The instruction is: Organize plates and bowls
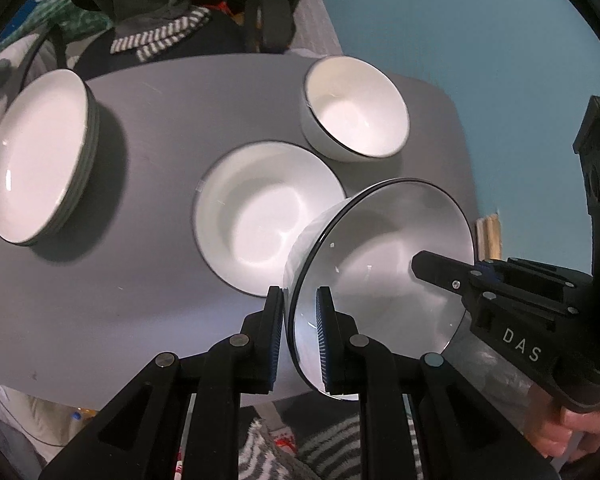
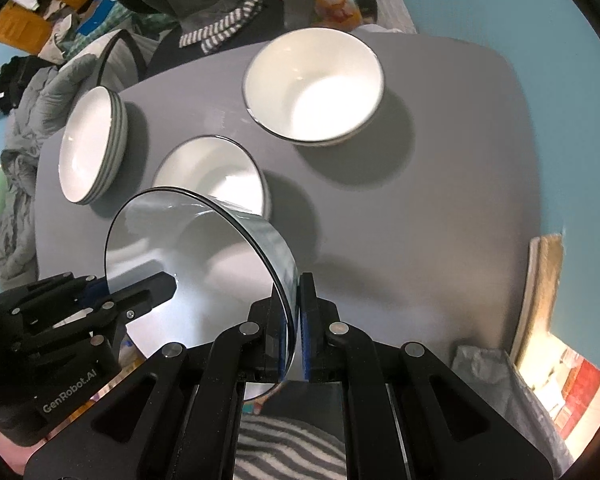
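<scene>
Both grippers pinch one bowl [image 1: 380,264] by opposite rims: left gripper [image 1: 300,336] and right gripper [image 2: 290,336] fingers clamped on it, clear of the counter [image 1: 140,280]. Beyond the fingers, a stack [image 1: 40,160] looks finished; seemingly two separate dishes [image 1: 260,216] remain.

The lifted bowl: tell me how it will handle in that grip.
Likely rigid: the lifted bowl keeps its shape with the left tongs and right tongs each shut on opposite sides of its thin rim. The glossy glaze looks slippery, so it may pivot. Probably fragile ceramic over the grey table.
</scene>
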